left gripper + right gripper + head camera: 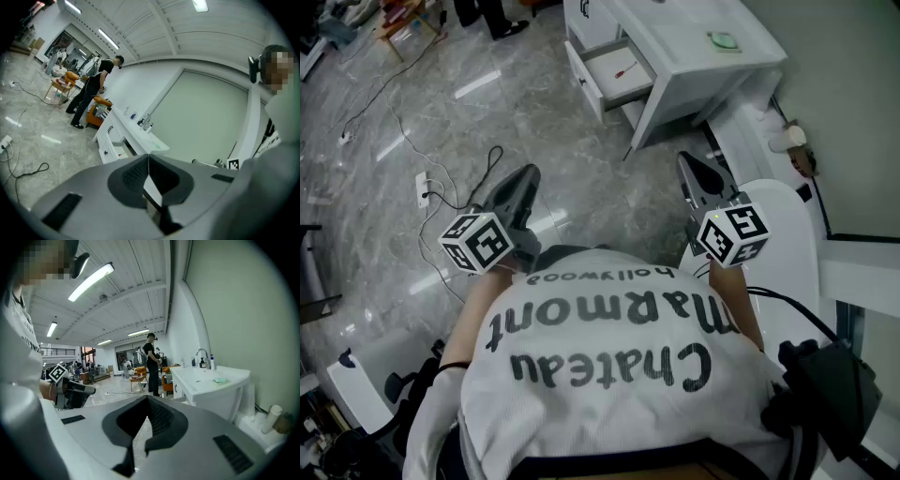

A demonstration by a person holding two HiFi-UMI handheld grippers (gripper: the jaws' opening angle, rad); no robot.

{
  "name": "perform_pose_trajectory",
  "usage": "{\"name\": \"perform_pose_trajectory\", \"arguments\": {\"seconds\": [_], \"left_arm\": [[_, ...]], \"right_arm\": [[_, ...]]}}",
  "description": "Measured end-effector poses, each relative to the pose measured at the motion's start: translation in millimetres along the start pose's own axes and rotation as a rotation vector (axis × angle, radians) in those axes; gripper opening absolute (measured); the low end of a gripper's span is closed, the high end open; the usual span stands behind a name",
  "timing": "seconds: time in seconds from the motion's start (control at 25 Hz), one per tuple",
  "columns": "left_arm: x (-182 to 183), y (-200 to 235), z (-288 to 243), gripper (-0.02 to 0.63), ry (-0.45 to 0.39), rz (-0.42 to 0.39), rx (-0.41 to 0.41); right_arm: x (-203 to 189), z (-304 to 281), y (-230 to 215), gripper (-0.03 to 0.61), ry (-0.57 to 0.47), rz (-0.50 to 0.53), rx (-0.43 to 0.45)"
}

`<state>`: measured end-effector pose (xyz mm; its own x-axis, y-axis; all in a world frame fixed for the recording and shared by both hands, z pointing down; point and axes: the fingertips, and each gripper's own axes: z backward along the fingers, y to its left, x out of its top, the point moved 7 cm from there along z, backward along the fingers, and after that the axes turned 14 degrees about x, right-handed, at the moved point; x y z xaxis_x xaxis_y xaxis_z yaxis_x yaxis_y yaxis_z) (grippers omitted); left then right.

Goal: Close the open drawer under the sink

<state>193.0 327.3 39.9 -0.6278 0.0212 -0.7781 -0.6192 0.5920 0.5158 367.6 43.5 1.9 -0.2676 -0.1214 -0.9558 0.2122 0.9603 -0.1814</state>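
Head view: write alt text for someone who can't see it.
A white sink cabinet stands on a marble floor with one drawer pulled open. A person in a white printed shirt holds the left tool and the right tool, both short of it.

head view: above the person's chest, steeply down onto grey marble floor; white sink cabinet far ahead.
left gripper view: nearly level, cabinet distant.
right gripper view: level, cabinet nearer, rightward.
shared: that cabinet, all views.
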Motion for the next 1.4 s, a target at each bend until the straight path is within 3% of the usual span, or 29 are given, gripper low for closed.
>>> {"name": "perform_pose_trajectory", "arguments": {"seconds": [0.4,0.56,0.72,0.88,1.0,1.16,1.4], "left_arm": [[5,-6,-2,0.008,-0.041,-0.014,-0.003],[13,-20,2,0.008,-0.120,-0.052,-0.109],[14,-32,2,0.006,-0.143,-0.110,-0.198],[12,-30,6,0.006,-0.137,-0.190,-0.183],[14,-18,7,0.006,-0.154,-0.174,-0.136],[17,-4,1,0.006,-0.125,-0.161,-0.037],[26,4,-25,0.006,-0.082,-0.094,-0.048]], "right_arm": [[-6,6,-2,0.011,-0.005,-0.018,-0.008],[-5,8,2,0.011,-0.044,-0.038,0.033],[-1,5,5,0.012,-0.130,-0.105,0.104],[3,-4,11,0.011,-0.210,-0.123,0.171],[3,-8,17,0.011,-0.193,-0.072,0.181],[-4,-14,13,0.011,-0.093,-0.025,0.134],[-12,-22,-3,0.012,-0.045,-0.071,0.086]]}}
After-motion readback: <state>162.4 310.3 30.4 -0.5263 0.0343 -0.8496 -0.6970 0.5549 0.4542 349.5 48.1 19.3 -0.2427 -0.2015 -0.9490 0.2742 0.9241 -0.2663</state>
